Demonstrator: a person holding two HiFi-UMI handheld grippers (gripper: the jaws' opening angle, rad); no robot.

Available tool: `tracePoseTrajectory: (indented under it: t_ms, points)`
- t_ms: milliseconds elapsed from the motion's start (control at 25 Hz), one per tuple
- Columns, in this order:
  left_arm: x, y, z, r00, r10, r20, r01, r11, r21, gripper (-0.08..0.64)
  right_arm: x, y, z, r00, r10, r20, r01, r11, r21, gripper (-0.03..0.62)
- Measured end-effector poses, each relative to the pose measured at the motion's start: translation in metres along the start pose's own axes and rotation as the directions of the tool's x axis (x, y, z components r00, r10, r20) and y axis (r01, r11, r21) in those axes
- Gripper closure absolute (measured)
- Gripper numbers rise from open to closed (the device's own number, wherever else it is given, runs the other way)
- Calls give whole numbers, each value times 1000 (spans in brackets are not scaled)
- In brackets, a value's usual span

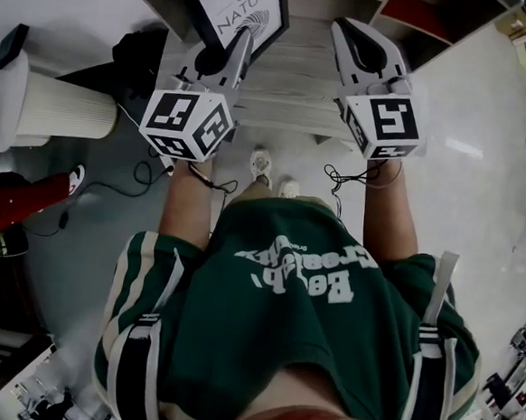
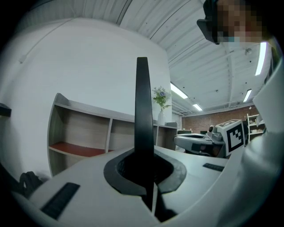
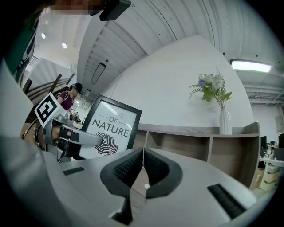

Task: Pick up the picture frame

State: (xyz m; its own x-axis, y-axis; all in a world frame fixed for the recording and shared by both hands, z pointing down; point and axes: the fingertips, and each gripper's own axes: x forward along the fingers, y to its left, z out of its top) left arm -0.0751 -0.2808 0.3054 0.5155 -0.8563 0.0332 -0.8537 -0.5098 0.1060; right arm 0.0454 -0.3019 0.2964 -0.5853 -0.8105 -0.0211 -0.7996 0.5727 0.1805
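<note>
Head view, floor (image 1: 481,204): pale grey and glossy, filling the right side; person's shoes (image 1: 261,165) at centre.
Shelf unit (image 1: 297,71): pale wood top at upper centre; open compartments with red bottoms along the top edge.
Left side of frame: white ribbed cylinder (image 1: 62,112) lying at mid-left, black cables trailing beside it.
Room, gripper views: white wall (image 3: 177,75) behind the shelf, ribbed white ceiling (image 2: 199,53) with strip lights, brick wall (image 2: 217,116) far off at right.
Shelf top: white vase (image 3: 225,120) with flowers (image 3: 212,88), upper right of the right gripper view.
Picture frame (image 1: 243,8): upper centre-left, over the shelf unit; contact with the shelf not clear.
Frame look: thin black border, white sheet, words "OF NATURE" in dark capitals above a dark leaf print.
Left gripper (image 1: 243,40): clenched on the picture frame's black edge, seen end-on as an upright dark strip between the pads.
Right gripper (image 1: 348,28): pressed together on nothing, just right of the frame, apart from it.
</note>
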Motion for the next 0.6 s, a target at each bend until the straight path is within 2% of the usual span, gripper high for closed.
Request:
tracePoseTrajectory:
  t_ms: [320,600]
  points:
    - [-10,-12,12,1000,30,-6,-29,999,40,534,-13,-5,6,1000,2,7,-2,1000,23,558]
    - [-13,-14,16,1000,11,4,-12,999,43,534,-16,-4,14,1000,-18,4,18,1000,11,558]
